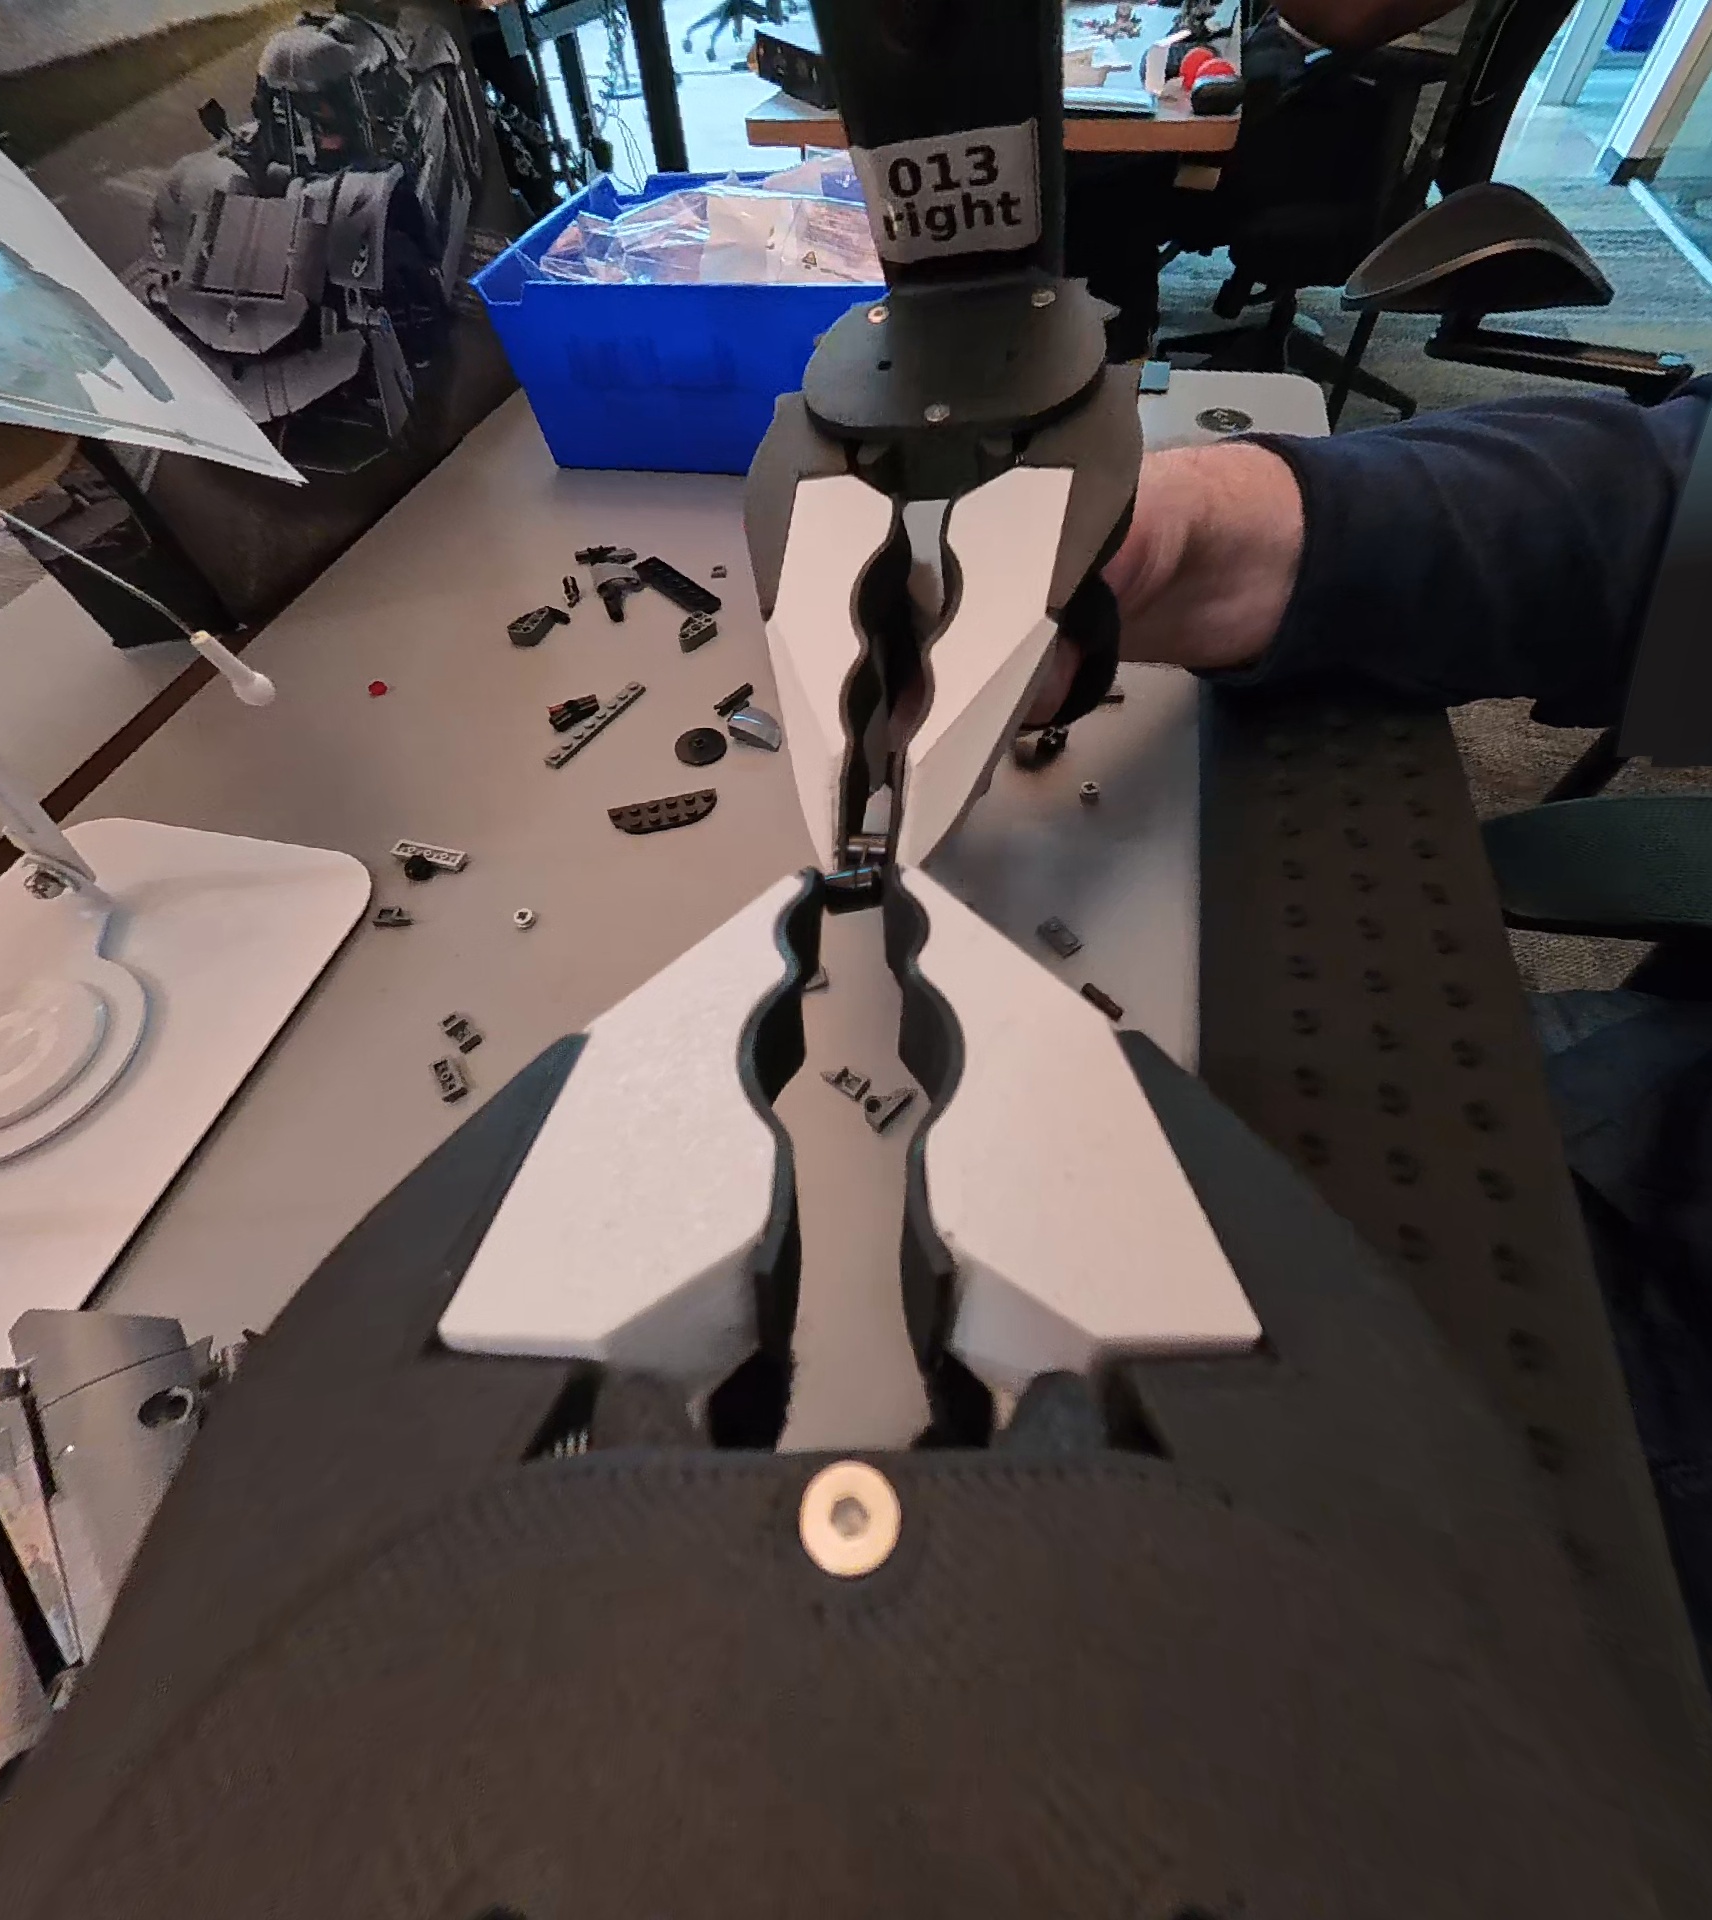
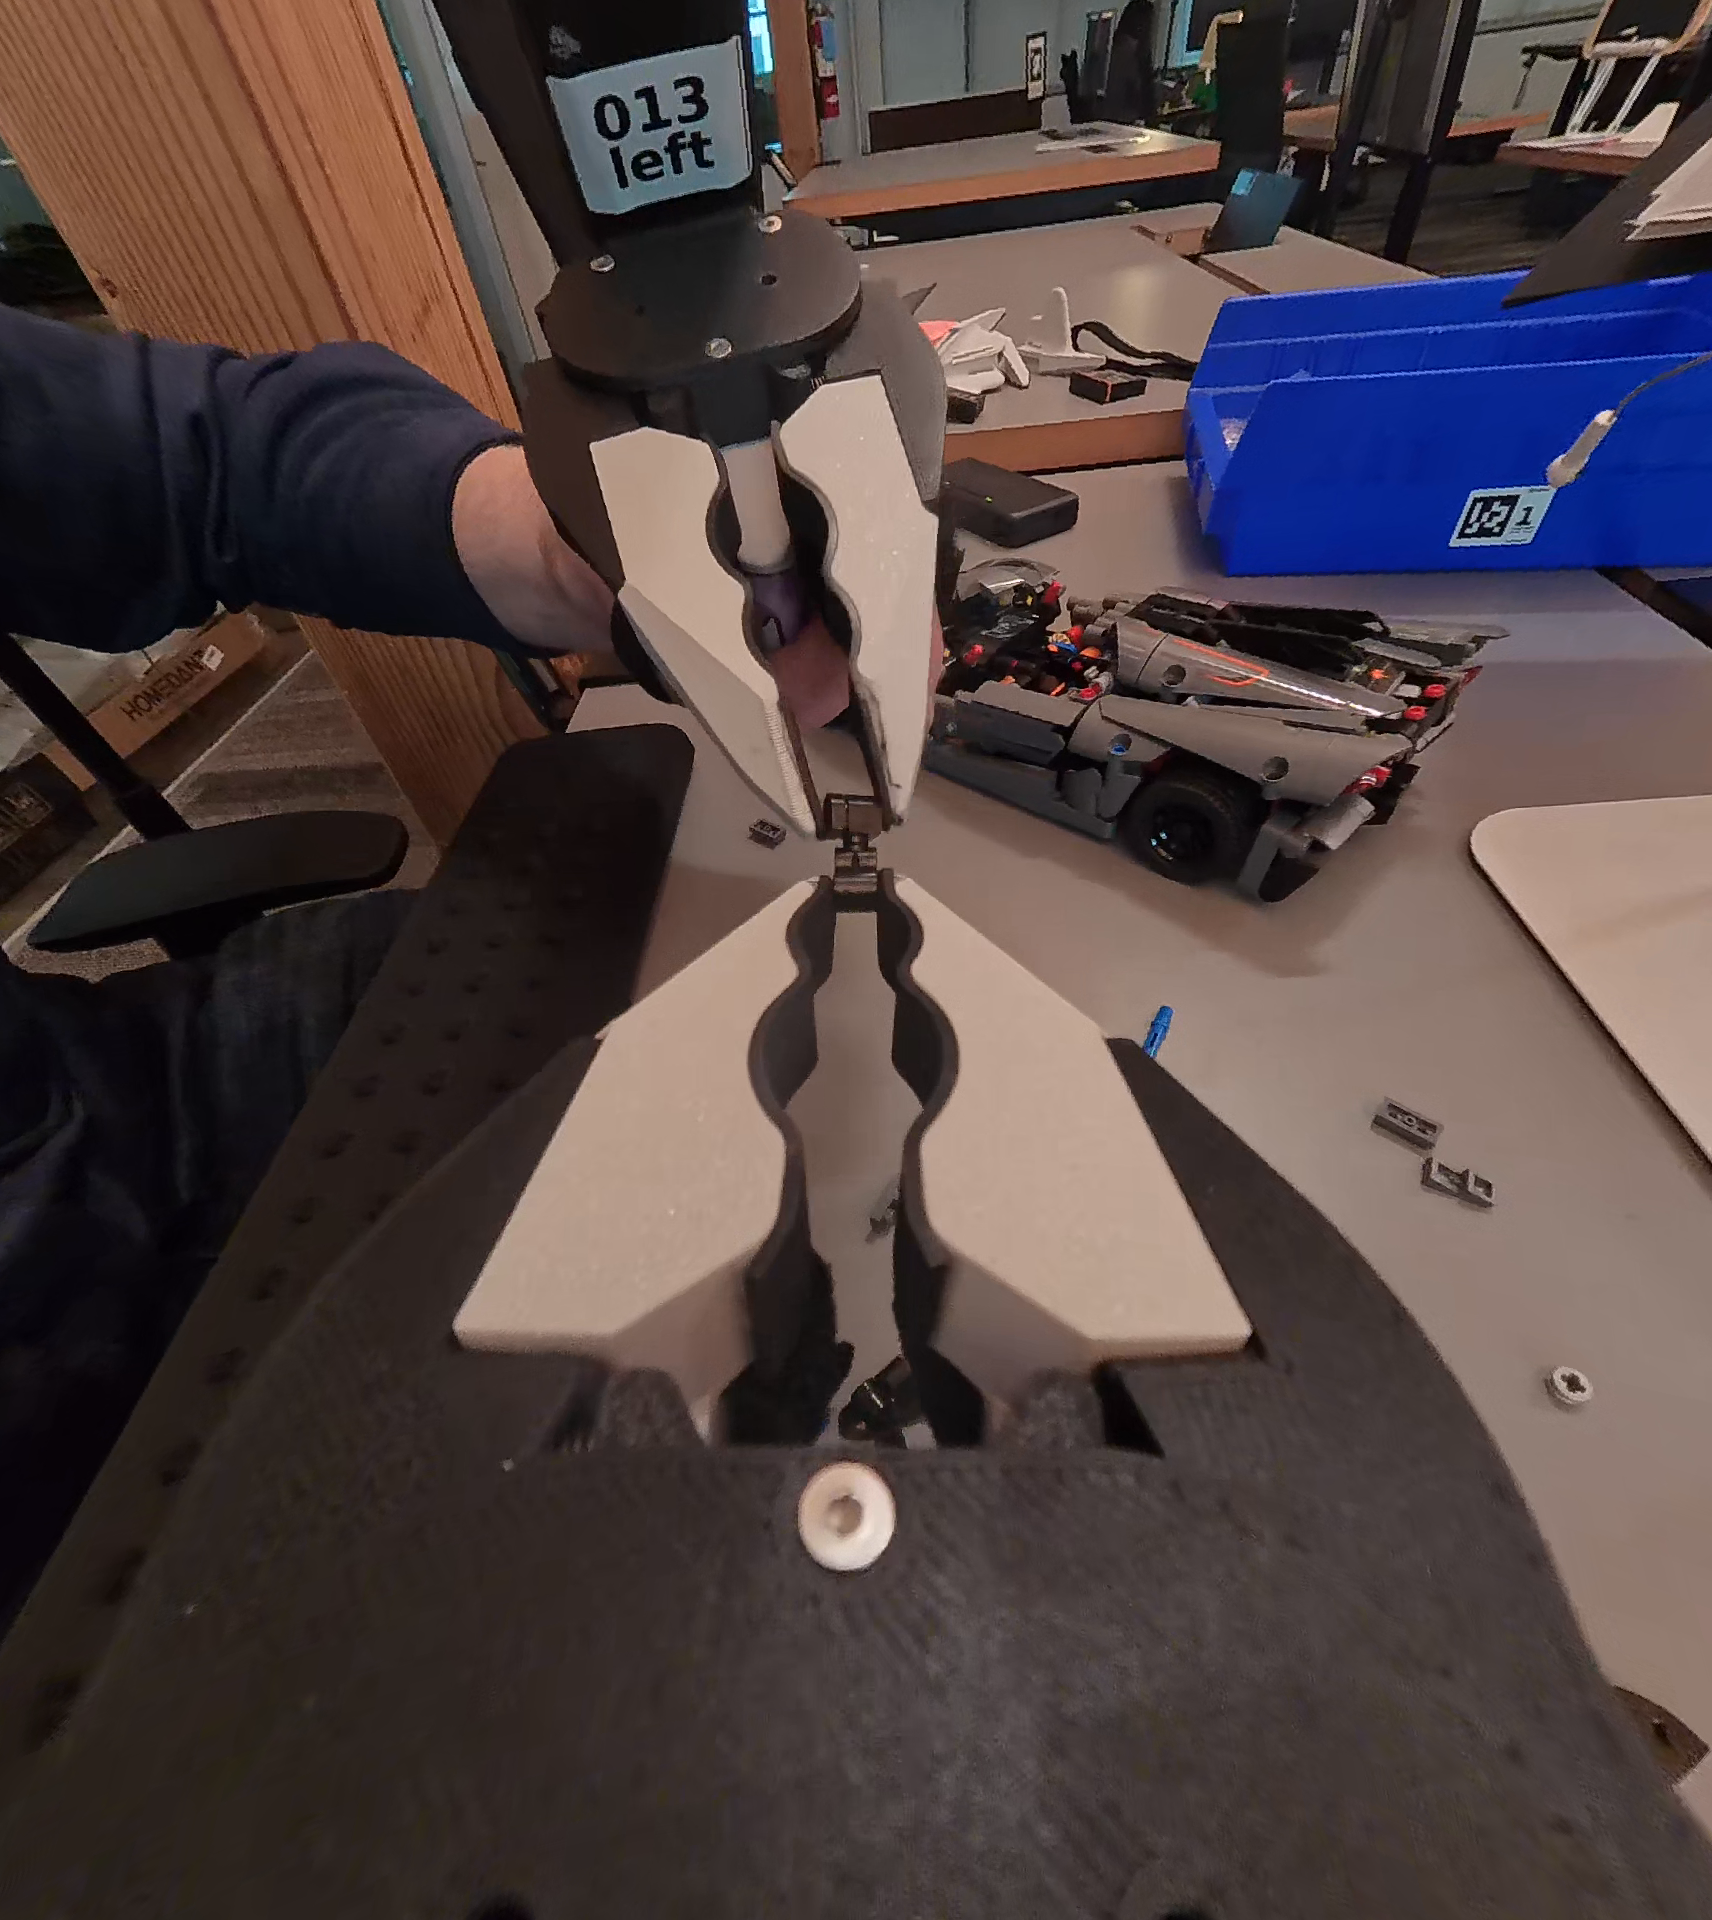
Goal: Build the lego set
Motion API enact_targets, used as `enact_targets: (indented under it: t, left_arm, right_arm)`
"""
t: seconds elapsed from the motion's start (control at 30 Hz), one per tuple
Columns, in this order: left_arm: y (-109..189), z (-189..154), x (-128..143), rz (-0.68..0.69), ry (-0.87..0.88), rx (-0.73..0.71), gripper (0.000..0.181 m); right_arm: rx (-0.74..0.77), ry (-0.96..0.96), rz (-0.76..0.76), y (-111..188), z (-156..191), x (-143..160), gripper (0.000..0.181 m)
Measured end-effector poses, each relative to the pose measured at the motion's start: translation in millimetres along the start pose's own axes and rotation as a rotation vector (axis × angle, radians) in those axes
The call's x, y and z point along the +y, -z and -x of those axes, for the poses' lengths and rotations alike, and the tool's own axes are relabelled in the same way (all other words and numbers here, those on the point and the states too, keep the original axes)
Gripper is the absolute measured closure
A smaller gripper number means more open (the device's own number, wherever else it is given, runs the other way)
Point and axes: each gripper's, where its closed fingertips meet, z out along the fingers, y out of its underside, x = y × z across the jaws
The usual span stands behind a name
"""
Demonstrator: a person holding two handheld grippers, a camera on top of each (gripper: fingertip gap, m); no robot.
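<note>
The left gripper (image 1: 850, 891), matte white wedge fingers with wavy black liners, pinches a small dark lego piece (image 1: 852, 888) above the smooth grey table (image 1: 478, 790). Tip to tip, the right gripper (image 1: 867, 844) clamps a second small dark piece (image 2: 854, 891) joined to it.

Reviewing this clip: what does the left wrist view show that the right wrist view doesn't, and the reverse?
Only the left wrist view shows the scattered dark pieces and a red stud on the table.

Only the right wrist view shows the whole grey car model and a blue pin.

Both show the left gripper and right gripper meeting tip to tip, each pinching a small dark piece, plus the blue bin.
</note>
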Motion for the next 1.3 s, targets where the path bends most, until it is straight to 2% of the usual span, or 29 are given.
enact_targets:
  t: [0.43, 0.53, 0.67, 0.83, 0.97, 1.3]
  left_arm:
    - [2.5, -10.7, -5.1, 0.014, -0.121, 0.015, 0.172]
    - [1.6, -8.1, -3.6, 0.022, -0.103, 0.002, 0.172]
    - [0.7, 0.4, -0.7, 0.026, -0.045, -0.027, 0.159]
    - [-0.5, 5.4, 1.4, 0.019, 0.024, -0.036, 0.157]
    - [-0.8, 10.1, 3.9, 0.019, 0.079, -0.044, 0.155]
    - [-3.0, 12.5, 9.2, 0.011, 0.178, -0.016, 0.163]
  right_arm:
    - [-0.118, -0.086, -0.036, 3.5, 11.5, -4.4, 0.176]
    - [-0.085, -0.053, -0.022, 2.9, 8.9, -2.9, 0.176]
    - [0.035, 0.063, 0.031, 2.2, -1.5, 1.7, 0.176]
    - [0.163, 0.243, 0.105, -1.2, -7.9, 6.9, 0.176]
    - [0.208, 0.301, 0.103, -0.2, -9.8, 3.8, 0.176]
    - [0.315, 0.459, 0.163, 0.3, -16.0, 5.4, 0.176]
